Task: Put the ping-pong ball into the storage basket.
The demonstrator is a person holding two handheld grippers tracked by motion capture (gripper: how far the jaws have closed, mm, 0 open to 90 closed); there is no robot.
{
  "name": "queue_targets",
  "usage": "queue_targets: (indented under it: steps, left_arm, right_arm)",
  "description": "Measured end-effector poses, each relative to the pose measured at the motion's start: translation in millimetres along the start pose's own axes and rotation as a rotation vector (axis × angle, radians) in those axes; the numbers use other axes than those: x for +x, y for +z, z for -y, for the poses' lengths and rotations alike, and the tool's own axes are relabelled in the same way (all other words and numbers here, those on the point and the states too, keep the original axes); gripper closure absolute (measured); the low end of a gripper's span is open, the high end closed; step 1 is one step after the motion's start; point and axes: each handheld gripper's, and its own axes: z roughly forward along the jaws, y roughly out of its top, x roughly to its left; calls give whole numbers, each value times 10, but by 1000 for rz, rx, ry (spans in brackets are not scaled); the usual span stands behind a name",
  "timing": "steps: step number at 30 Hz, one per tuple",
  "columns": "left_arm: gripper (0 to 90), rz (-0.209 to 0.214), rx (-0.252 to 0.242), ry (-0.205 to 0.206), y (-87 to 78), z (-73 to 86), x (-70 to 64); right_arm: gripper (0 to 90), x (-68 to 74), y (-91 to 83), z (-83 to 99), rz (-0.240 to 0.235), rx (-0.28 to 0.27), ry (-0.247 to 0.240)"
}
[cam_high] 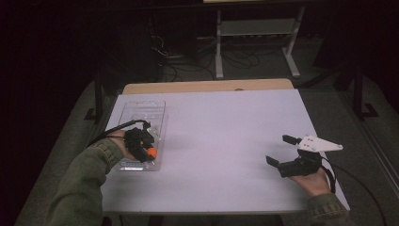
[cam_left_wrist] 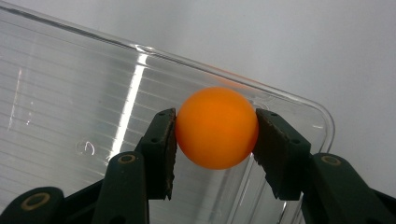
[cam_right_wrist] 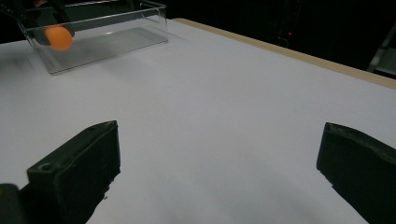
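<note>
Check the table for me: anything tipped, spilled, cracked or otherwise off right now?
Nothing stands out. The clear plastic bin sits flat on the white table, the orange ball is held squarely by the left gripper, and the right gripper is open.

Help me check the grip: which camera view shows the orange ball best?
The left gripper view: the orange ball sits large and sharp between the left gripper jaws, above the clear tray. The high view shows a small orange speck; the right gripper view shows it far off, through the tray's wall.
</note>
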Motion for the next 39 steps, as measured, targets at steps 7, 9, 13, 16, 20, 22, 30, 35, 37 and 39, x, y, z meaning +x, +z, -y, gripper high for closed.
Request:
queue_targets:
  steps: [7, 9, 13, 16, 20, 22, 30, 35, 37, 39]
  left_arm:
    - [498, -15, 9, -9, 2, 2, 10]
    - [490, -26, 8, -13, -14, 8, 10]
    - [459, -38, 9, -18, -34, 21, 5]
    - [429, -53, 3, -26, -51, 28, 10]
    - [391, -71, -6, -41, -74, 38, 13]
    - [388, -71, -6, -50, -90, 43, 21]
    - [301, -93, -37, -77, -144, 59, 43]
    - [223, -97, -60, -89, -182, 55, 44]
    - [181, -99, -73, -96, -201, 59, 42]
    - [157, -102, -80, -99, -219, 64, 43]
  right_arm:
    - [0, 0, 0, 1, 2, 4, 1]
    - [0, 1, 1, 1, 1, 5, 2]
    - [0, 3, 1, 0, 1, 3, 2]
    - [0, 5, 0, -1, 1, 3, 1]
    - [0, 6, 2, 0, 1, 6, 1]
    - [0, 7, 3, 1, 1, 6, 1]
    - [0, 7, 8, 4, -1, 9, 2]
    - [0, 12, 10, 5, -1, 11, 3]
    - [0, 13, 9, 4, -1, 12, 3]
    - [0, 12, 8, 4, 0, 11, 2]
